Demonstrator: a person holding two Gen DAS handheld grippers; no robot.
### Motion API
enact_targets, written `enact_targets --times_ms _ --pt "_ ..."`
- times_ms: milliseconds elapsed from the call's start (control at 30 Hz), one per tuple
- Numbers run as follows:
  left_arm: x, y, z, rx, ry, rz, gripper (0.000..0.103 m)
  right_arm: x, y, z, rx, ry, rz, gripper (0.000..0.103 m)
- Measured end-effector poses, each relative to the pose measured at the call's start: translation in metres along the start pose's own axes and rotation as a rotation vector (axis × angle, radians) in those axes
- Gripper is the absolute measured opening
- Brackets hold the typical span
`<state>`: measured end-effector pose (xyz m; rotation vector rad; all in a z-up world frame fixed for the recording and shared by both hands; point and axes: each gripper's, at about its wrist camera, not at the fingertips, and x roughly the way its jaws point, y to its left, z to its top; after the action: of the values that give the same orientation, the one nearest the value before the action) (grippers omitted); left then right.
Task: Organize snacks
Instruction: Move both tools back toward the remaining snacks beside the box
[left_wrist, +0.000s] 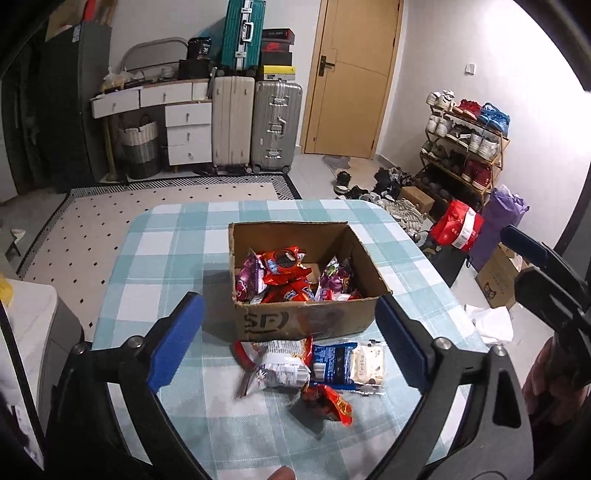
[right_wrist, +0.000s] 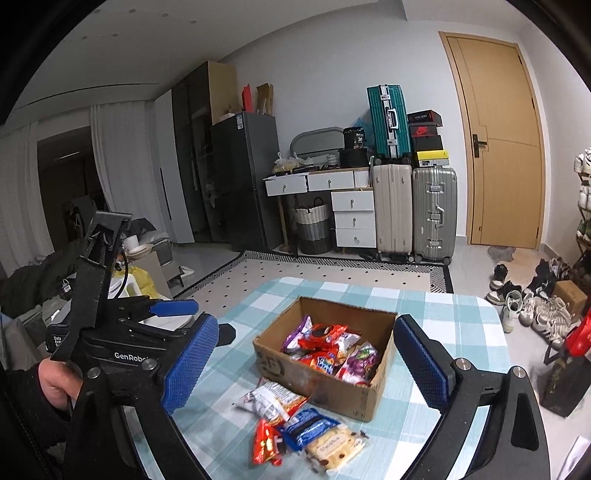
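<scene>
Checked surface (left_wrist: 155, 251) carries an open cardboard box (left_wrist: 303, 321) holding snack packets (left_wrist: 284, 273). Four loose packets (left_wrist: 317, 365) lie just before it. Left claw (left_wrist: 290, 339) and right claw (right_wrist: 306, 373) hover above, angled downward, both released, empty.

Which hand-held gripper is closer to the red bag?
Right. The right hand-held gripper is on the side toward the red bag; the left hand-held gripper is farther left.

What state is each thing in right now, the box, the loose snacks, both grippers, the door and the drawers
Cardboard box: open, partly filled with snacks.
Loose snack packets: on the table, outside the box.
Left gripper: open, empty.
Right gripper: open, empty.
Door: closed.
Top left drawer: pulled out slightly.
</scene>
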<state>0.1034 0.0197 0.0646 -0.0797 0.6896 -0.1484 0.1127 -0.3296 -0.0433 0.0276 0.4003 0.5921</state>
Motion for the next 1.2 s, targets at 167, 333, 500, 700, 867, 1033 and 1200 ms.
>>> enact_targets --times_ms 167,333,500,700,867,1033,1200 --pt "-0.019 -0.003 -0.017 -0.013 -0.032 0.004 0.102 -0.015 0.007 -0.011 0.005 -0.010 0.001 0.098" --pt "-0.021 -0.004 -0.034 -0.039 -0.040 -0.002 0.102 -0.027 0.016 -0.028 -0.004 -0.032 -0.007 0.100" --pt "-0.013 -0.010 -0.054 -0.045 -0.022 0.002 0.102 -0.032 0.018 -0.051 0.010 -0.032 -0.015 0.102" --pt "0.005 -0.014 -0.076 -0.060 0.025 -0.004 0.102 -0.031 0.015 -0.069 0.014 0.000 -0.027 0.102" --pt "0.027 -0.015 -0.098 -0.068 0.077 0.008 0.102 -0.030 0.014 -0.084 0.016 0.012 -0.041 0.102" --pt "0.052 -0.014 -0.121 -0.091 0.122 0.011 0.102 -0.021 0.011 -0.105 0.023 0.050 -0.060 0.102" --pt "0.075 -0.015 -0.138 -0.089 0.165 0.027 0.102 -0.012 0.007 -0.122 0.049 0.080 -0.060 0.102"
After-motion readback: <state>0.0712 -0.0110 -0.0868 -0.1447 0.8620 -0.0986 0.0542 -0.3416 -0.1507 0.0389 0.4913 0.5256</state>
